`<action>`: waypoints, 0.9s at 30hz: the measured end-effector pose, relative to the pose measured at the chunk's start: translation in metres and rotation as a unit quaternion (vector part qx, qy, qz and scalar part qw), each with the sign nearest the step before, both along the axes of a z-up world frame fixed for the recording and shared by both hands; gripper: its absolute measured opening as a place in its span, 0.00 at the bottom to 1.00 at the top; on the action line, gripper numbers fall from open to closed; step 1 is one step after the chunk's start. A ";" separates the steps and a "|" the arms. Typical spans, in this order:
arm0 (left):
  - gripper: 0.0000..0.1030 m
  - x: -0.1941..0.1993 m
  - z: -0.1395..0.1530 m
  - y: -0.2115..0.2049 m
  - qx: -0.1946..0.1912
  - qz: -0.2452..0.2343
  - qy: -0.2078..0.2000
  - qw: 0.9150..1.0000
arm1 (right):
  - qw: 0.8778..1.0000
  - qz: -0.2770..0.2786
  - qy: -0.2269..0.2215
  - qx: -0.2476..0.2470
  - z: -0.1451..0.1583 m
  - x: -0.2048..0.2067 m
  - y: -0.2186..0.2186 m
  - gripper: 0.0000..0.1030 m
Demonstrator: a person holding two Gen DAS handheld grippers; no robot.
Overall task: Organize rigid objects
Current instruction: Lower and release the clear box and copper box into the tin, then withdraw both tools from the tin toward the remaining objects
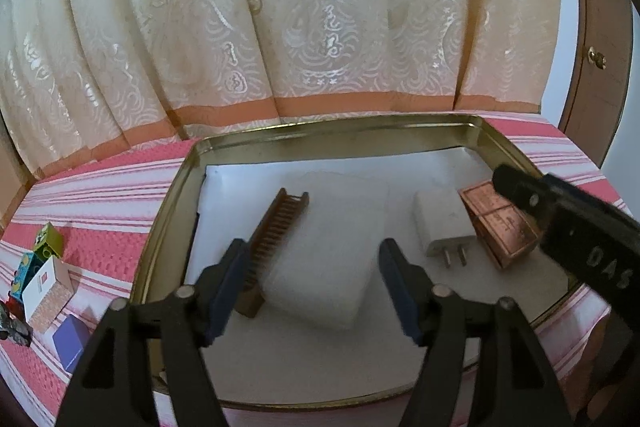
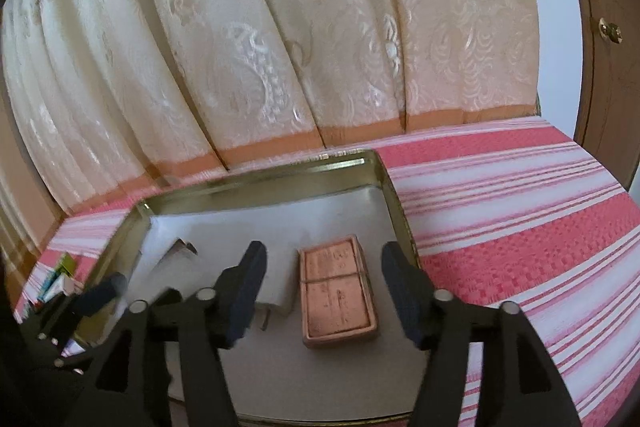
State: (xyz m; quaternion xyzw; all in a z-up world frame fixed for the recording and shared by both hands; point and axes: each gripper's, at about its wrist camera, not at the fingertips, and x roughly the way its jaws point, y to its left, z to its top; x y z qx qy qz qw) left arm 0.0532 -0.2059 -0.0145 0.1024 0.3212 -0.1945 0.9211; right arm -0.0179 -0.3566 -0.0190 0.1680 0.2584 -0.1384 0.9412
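- Curtain (image 1: 304, 19): cream brocade with an orange hem band, hanging along the far edge of the desk.
- Desk (image 2: 520, 219): covered by a pink-and-white striped cloth; in the right wrist view a wide bare stretch lies to the right of the tin.
- Tin tray (image 1: 168, 203): shallow, gold-rimmed, lined with white paper; open floor remains along its far wall and near edge.
- White block (image 1: 328, 251): lies flat in the tray between the left fingers, touched by neither.
- Left gripper (image 1: 312, 287): fingers spread wide, gripping nothing; the left finger (image 1: 228, 283) stands just in front of the comb.
- Right gripper (image 2: 324, 291): fingers apart and empty, hanging over the copper box without touching it; the right finger (image 2: 404, 291) stands at the tray's right wall.
- Copper box (image 2: 338, 295): rectangular, embossed lid up, near the tray's right wall, just beside the charger.
- Wooden comb (image 1: 272, 239): set on edge against the white block's left side.
- White charger (image 1: 440, 223): two-pin plug, pins toward the camera, between block and copper box.
- Small cartons and toys (image 1: 44, 279): clustered on the cloth left of the tray.
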 end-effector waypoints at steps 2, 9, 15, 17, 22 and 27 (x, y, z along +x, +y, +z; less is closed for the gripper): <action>0.99 -0.004 0.002 -0.001 0.001 -0.004 -0.009 1.000 | 1.000 -0.015 -0.017 -0.009 0.005 -0.006 -0.001 0.73; 1.00 -0.018 0.010 0.002 0.001 -0.005 -0.053 0.999 | 0.998 -0.041 -0.040 -0.004 0.011 -0.015 -0.007 0.74; 1.00 -0.018 0.016 0.014 -0.003 0.022 -0.086 0.996 | 0.997 -0.048 -0.058 -0.011 0.014 -0.019 -0.006 0.74; 1.00 -0.018 0.018 0.017 -0.003 0.028 -0.095 0.995 | 0.996 -0.051 -0.066 -0.017 0.015 -0.022 -0.005 0.74; 1.00 -0.026 0.022 0.027 -0.001 0.033 -0.128 0.991 | 0.990 -0.069 -0.117 -0.042 0.024 -0.036 -0.001 0.74; 1.00 -0.036 0.025 0.038 0.011 0.039 -0.171 0.984 | 0.980 -0.093 -0.156 -0.077 0.028 -0.047 0.007 0.79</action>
